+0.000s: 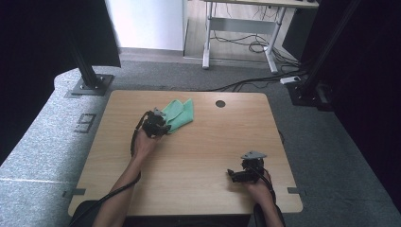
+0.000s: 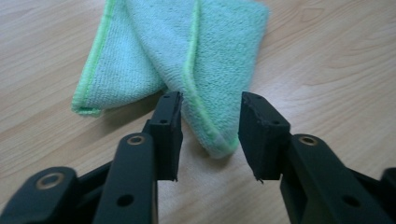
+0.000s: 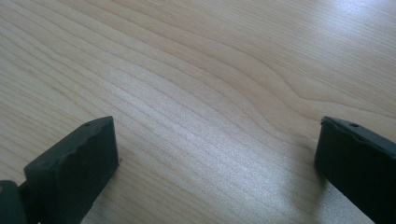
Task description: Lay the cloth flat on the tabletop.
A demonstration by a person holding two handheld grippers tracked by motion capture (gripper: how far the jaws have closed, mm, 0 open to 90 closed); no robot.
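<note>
A light wood-grain table (image 1: pixel 189 156) with rounded corners stands on grey speckled carpet (image 1: pixel 42 137), a round dark cable port (image 1: pixel 220 103) set near its far edge. On the far left part of the table lies a folded mint-green microfibre cloth (image 1: pixel 179 113) with a brighter green stitched hem, its layers overlapping so that one narrow corner points back toward the person. The left tool (image 1: pixel 158 124) sits right at that near corner; in the left gripper view its jaws stand partly apart on either side of the cloth's corner (image 2: pixel 210 135), with bare gaps between pads and fabric, so nothing is clamped. The right tool (image 1: pixel 236 176) rests low at the table's near right part, well apart from the cloth, and the right gripper view shows its jaws spread wide over bare wood (the grain runs in long pale bands with a soft sheen of light). Around the table, black upright posts on bolted base plates (image 1: pixel 90 85) rise at the left and right, dark panels close in both sides, and beyond the carpet a white-legged desk (image 1: pixel 236 33) stands on pale flooring with loose cables (image 1: pixel 250 45) under it. A large marking (image 1: pixel 85 123) is printed on the carpet left of the table.
</note>
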